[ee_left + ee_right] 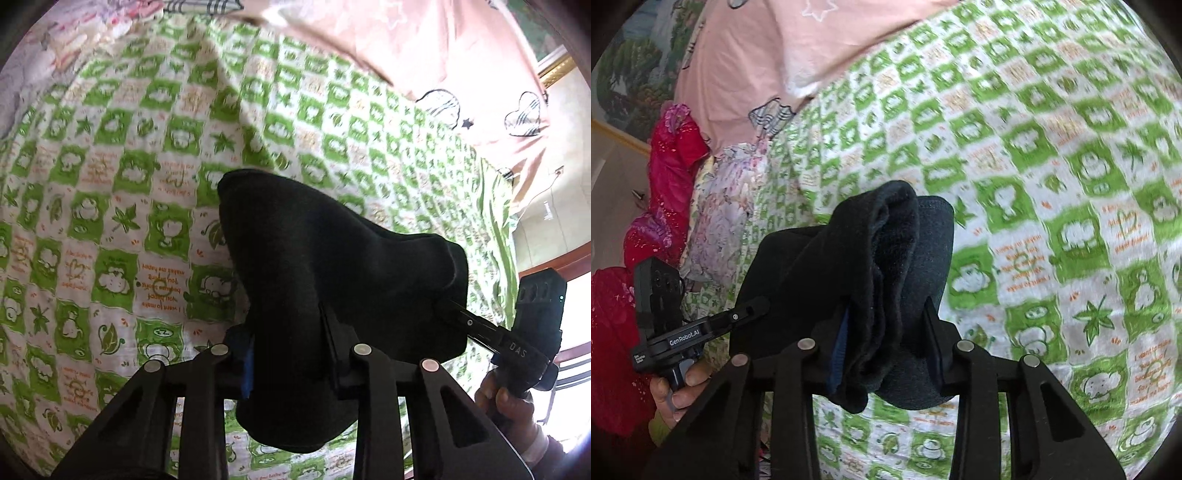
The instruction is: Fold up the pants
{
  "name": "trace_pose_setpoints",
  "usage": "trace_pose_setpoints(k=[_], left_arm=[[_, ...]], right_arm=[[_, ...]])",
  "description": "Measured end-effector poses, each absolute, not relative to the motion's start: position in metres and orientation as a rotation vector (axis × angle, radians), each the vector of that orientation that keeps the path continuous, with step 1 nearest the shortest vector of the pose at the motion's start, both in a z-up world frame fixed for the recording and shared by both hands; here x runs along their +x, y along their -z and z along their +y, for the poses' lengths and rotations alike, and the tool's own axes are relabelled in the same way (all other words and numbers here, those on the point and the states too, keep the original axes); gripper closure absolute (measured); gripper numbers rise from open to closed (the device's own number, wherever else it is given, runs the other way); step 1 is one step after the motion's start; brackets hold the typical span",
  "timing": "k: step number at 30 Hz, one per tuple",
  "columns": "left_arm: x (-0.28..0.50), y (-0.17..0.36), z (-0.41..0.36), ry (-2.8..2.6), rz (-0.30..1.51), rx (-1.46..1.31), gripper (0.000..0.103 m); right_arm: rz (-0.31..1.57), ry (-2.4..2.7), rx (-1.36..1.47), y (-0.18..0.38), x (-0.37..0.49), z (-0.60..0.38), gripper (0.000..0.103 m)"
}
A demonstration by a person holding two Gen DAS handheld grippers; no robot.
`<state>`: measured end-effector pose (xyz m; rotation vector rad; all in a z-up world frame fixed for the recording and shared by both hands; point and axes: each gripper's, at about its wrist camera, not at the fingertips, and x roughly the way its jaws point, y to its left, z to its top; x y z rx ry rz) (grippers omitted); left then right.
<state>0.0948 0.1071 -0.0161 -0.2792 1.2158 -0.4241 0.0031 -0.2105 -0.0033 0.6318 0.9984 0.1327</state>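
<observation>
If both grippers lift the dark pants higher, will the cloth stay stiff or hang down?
The pants probably hang down: the cloth already sags below the right gripper. Its thick bunched folds suggest it is soft, and unlikely to slip from the left gripper.

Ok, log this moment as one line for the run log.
step: fold pants | left gripper: shut on black pants | right gripper: shut on black pants | pants: bunched, lifted above green checked bedspread | fold: unfinished
</observation>
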Motion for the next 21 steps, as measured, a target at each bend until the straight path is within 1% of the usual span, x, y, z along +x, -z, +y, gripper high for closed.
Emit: trace_pose_setpoints(k=[9,21], left_arm=[[0.094,-0.014,0.139,0.369,1.134,-0.296,0.075],[0.122,-0.017,0.182,0.266,1.089,-0.304,0.075]], right_arm=[[0.974,-0.209,0.578,-0.016,0.033,-0.184,0.066],[0.978,-0.272,0.467,-0.017,0.095,-0.146,0.066]])
